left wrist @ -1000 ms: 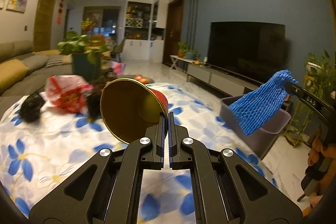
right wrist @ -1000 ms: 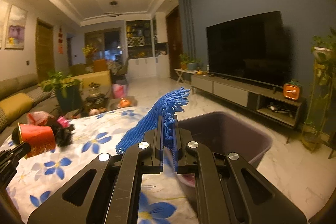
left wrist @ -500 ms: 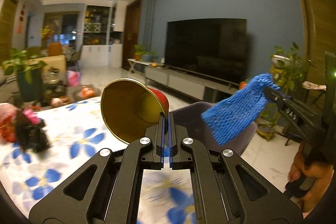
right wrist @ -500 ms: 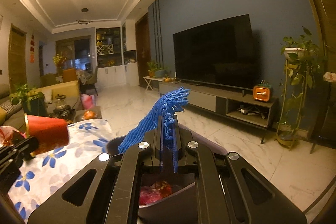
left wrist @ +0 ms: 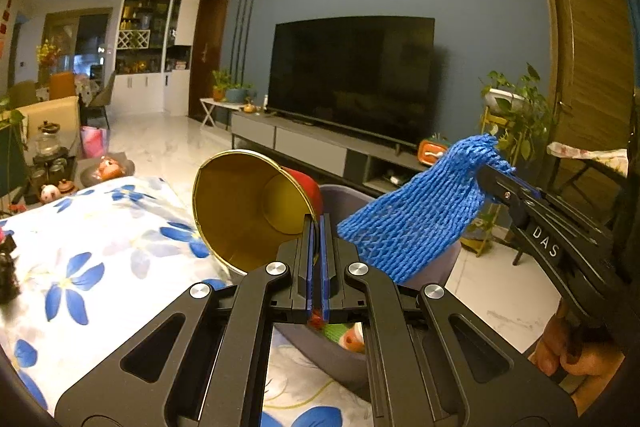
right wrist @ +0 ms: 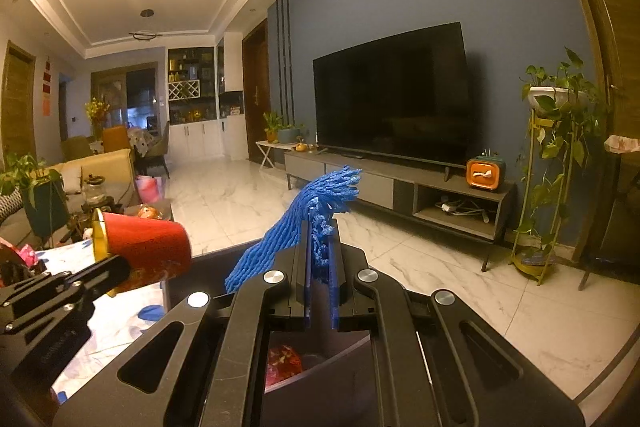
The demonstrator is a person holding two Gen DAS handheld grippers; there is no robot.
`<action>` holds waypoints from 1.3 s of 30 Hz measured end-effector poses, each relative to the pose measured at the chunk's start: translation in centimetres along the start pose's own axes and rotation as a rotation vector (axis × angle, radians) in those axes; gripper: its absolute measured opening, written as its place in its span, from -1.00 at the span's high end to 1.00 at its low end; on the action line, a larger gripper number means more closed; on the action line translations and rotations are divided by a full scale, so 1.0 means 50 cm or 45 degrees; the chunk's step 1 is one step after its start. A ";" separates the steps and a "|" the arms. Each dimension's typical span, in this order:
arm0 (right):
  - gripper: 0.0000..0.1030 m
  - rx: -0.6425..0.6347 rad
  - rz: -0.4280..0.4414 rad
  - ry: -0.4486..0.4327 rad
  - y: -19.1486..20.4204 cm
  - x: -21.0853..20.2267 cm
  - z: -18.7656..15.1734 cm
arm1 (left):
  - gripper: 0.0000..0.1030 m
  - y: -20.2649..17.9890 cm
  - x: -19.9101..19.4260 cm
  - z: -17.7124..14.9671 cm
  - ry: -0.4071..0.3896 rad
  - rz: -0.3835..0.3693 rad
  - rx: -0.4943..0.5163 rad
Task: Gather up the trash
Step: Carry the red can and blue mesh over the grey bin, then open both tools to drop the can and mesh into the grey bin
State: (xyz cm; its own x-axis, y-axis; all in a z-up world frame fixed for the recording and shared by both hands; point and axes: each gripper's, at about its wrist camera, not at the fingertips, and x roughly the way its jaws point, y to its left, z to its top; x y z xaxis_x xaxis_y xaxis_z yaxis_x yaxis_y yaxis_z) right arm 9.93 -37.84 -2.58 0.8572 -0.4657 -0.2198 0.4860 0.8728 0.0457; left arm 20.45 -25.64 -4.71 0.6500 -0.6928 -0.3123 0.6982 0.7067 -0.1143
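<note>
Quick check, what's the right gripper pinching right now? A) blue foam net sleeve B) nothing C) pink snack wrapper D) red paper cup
A: the right gripper is closed on the blue foam net sleeve, above the grey bin; the red paper cup is in the left gripper.

Left tool [left wrist: 318,227] grips red cup [left wrist: 256,211]; right tool [left wrist: 490,179] pinches blue net [left wrist: 416,219].

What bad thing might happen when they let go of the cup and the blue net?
The red cup is pinched only by its rim and hangs near the edge of the gray bin, so it might drop onto the flowered tablecloth. The light blue foam net could snag on the right gripper.
</note>
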 end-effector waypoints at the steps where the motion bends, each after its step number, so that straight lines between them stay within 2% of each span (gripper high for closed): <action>1: 0.85 0.000 0.001 0.004 -0.001 0.003 -0.002 | 0.96 -0.002 0.007 -0.003 0.007 -0.005 0.003; 15: 0.85 -0.007 0.012 0.046 0.012 0.021 -0.012 | 0.96 -0.009 0.063 -0.024 0.069 -0.050 0.004; 36: 0.79 0.039 0.151 0.127 0.003 0.061 -0.027 | 0.95 -0.013 0.088 -0.039 0.143 -0.058 0.013; 37: 0.79 0.043 0.154 0.131 0.002 0.062 -0.028 | 0.92 -0.011 0.088 -0.040 0.148 -0.048 0.018; 39: 0.74 0.052 0.163 0.139 0.000 0.065 -0.029 | 0.54 -0.008 0.089 -0.043 0.163 -0.018 0.022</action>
State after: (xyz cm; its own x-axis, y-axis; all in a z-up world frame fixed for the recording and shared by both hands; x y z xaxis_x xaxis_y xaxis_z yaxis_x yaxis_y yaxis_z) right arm 12.45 -39.14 -4.68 0.8900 -0.3304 -0.3143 0.3823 0.9163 0.1192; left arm 22.42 -28.68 -8.06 0.5973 -0.6780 -0.4284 0.7129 0.6936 -0.1037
